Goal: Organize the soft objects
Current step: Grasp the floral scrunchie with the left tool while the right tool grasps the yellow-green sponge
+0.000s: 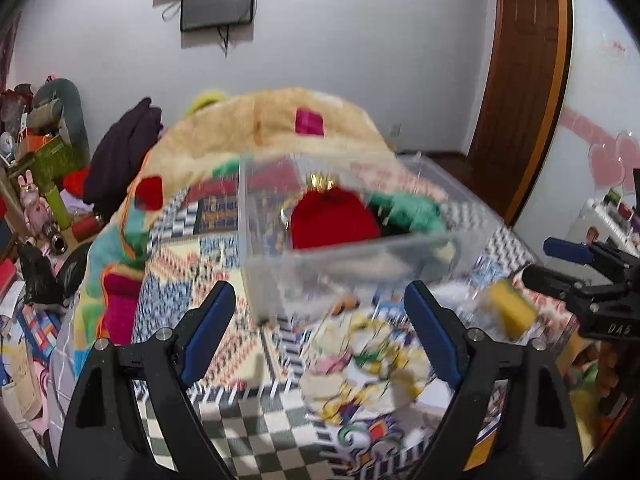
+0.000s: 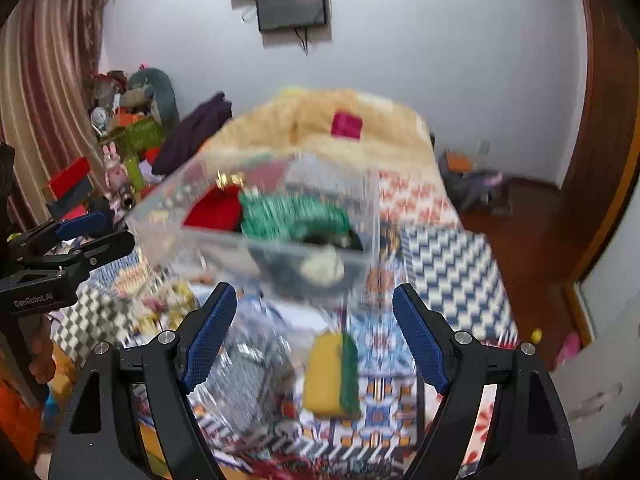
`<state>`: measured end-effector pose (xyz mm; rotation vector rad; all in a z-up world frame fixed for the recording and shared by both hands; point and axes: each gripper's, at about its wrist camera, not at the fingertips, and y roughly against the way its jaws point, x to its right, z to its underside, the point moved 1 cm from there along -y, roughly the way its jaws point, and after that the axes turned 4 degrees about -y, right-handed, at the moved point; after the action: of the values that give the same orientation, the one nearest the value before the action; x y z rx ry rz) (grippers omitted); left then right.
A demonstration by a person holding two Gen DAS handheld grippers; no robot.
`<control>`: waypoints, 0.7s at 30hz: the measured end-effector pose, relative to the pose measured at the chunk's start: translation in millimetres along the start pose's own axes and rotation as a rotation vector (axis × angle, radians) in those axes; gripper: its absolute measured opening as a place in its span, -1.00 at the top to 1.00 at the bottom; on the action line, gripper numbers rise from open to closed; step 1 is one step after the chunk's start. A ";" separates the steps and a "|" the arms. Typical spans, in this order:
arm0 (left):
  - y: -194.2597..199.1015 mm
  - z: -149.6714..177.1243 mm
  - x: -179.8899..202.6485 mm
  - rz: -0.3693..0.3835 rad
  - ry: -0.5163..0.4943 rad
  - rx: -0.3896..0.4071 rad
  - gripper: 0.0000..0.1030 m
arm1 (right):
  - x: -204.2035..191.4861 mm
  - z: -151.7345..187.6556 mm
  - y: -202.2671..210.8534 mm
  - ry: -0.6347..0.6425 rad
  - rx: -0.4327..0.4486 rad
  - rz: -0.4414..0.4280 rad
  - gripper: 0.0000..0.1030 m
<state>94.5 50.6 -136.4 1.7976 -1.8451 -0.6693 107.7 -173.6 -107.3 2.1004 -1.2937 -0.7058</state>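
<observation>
Both the left gripper [image 1: 320, 332] and the right gripper [image 2: 312, 336] gape empty; a yellow-green sponge [image 2: 330, 376] lies below, before a clear bin [image 2: 280, 248] of red and green plush.

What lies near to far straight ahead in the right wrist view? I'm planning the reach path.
Right gripper with its fingers apart → yellow-green sponge on the bedspread → clear plastic bin holding a green plush → beige fuzzy blanket → wall-mounted screen.
</observation>
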 end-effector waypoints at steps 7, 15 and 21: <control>-22.8 26.9 -1.4 0.025 0.002 -0.100 -0.42 | 17.9 25.6 -25.9 -0.045 -0.110 0.000 -0.30; -39.1 39.0 0.6 0.053 0.011 -0.156 0.16 | 18.6 41.5 -32.4 -0.050 -0.180 -0.032 0.37; -42.5 41.5 3.4 0.066 0.006 -0.162 0.64 | 21.6 40.0 -22.9 -0.067 -0.145 -0.043 0.44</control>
<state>100.3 47.1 -195.5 1.6271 -1.7830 -0.7647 102.6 -192.3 -154.4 2.0083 -1.1974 -0.8688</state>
